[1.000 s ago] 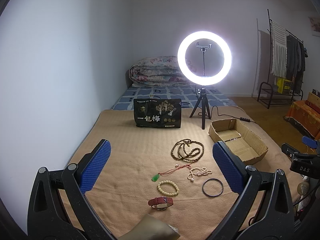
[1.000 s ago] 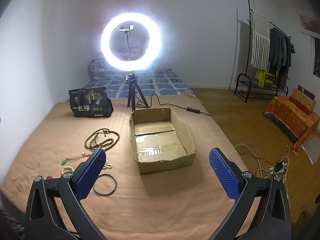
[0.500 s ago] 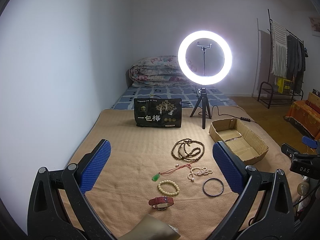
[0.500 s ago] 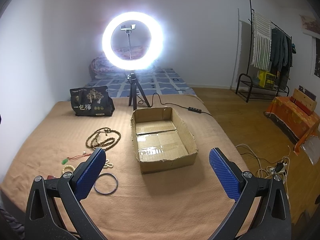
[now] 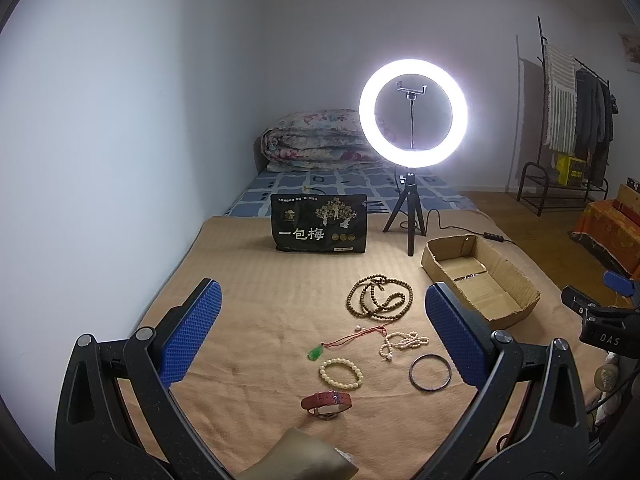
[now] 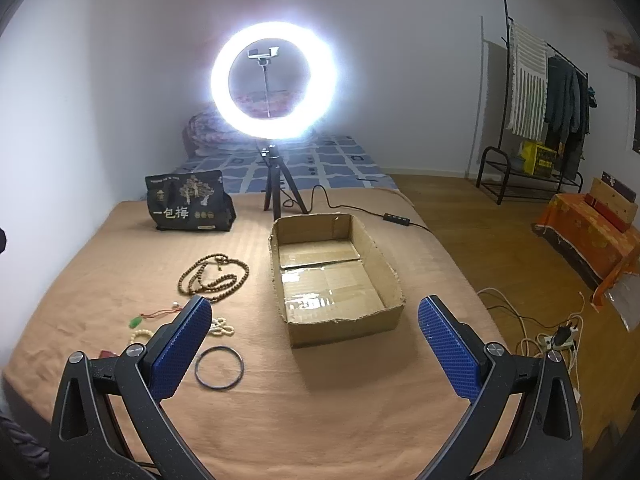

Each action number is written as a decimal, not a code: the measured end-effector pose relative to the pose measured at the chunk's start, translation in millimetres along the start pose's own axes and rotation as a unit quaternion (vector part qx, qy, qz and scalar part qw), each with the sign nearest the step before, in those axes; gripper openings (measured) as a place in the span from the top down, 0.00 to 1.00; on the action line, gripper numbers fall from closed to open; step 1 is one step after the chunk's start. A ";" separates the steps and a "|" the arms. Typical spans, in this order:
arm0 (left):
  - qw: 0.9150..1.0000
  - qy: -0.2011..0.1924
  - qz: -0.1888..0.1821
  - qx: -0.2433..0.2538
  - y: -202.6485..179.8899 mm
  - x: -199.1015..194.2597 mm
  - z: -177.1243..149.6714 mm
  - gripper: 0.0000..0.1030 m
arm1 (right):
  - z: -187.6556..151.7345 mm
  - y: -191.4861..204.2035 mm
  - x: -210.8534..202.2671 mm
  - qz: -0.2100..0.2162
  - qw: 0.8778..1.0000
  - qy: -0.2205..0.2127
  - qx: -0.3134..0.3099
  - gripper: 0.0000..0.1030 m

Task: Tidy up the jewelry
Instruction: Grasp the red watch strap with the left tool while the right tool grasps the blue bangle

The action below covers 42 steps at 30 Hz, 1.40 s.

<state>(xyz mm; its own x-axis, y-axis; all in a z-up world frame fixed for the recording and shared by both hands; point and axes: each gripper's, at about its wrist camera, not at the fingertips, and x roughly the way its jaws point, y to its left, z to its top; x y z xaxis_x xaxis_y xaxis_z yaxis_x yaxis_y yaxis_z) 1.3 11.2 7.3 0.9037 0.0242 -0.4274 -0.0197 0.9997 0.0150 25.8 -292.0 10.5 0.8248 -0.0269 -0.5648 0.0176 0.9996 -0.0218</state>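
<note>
Jewelry lies on a tan blanket (image 5: 256,280): a long brown bead necklace (image 5: 379,297), a red-cord green pendant (image 5: 316,352), a small white bead string (image 5: 402,342), a cream bead bracelet (image 5: 341,374), a dark bangle (image 5: 430,372) and a red-strap watch (image 5: 326,402). An empty cardboard box (image 6: 332,276) stands to their right. My left gripper (image 5: 320,336) is open and empty above the jewelry. My right gripper (image 6: 314,340) is open and empty in front of the box; the bangle (image 6: 219,368) lies by its left finger.
A lit ring light on a tripod (image 5: 412,116) and a black printed bag (image 5: 319,222) stand behind the jewelry. A cable (image 6: 376,212) runs off the bed to the right. A clothes rack (image 6: 536,92), floor cables (image 6: 552,332) and an orange-covered bench (image 6: 592,236) are on the right.
The right wrist view has shifted slightly, so the box and ring light sit a little further right. The left view is unchanged. Both grippers stay open.
</note>
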 end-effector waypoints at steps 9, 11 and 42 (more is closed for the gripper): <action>1.000 0.006 0.003 -0.004 7.6 2.6 -5.7 0.00 | 0.3 10.7 3.1 0.008 1.000 0.002 -0.005 0.00; 1.000 0.012 0.001 -0.007 10.8 5.7 -7.2 0.00 | 0.4 13.6 5.5 0.007 1.000 0.004 -0.009 0.00; 0.946 0.295 -0.106 -0.086 31.0 139.6 -112.7 0.00 | -88.5 98.7 138.8 0.118 0.969 0.174 -0.130 0.00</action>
<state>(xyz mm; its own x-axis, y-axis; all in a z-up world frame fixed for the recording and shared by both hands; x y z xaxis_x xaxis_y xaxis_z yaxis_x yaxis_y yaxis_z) 78.6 46.2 -153.8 0.4999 -0.2280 -0.8356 0.0198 0.9675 -0.2521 92.0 -197.8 -143.1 0.5470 0.1556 -0.8225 -0.3291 0.9434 -0.0404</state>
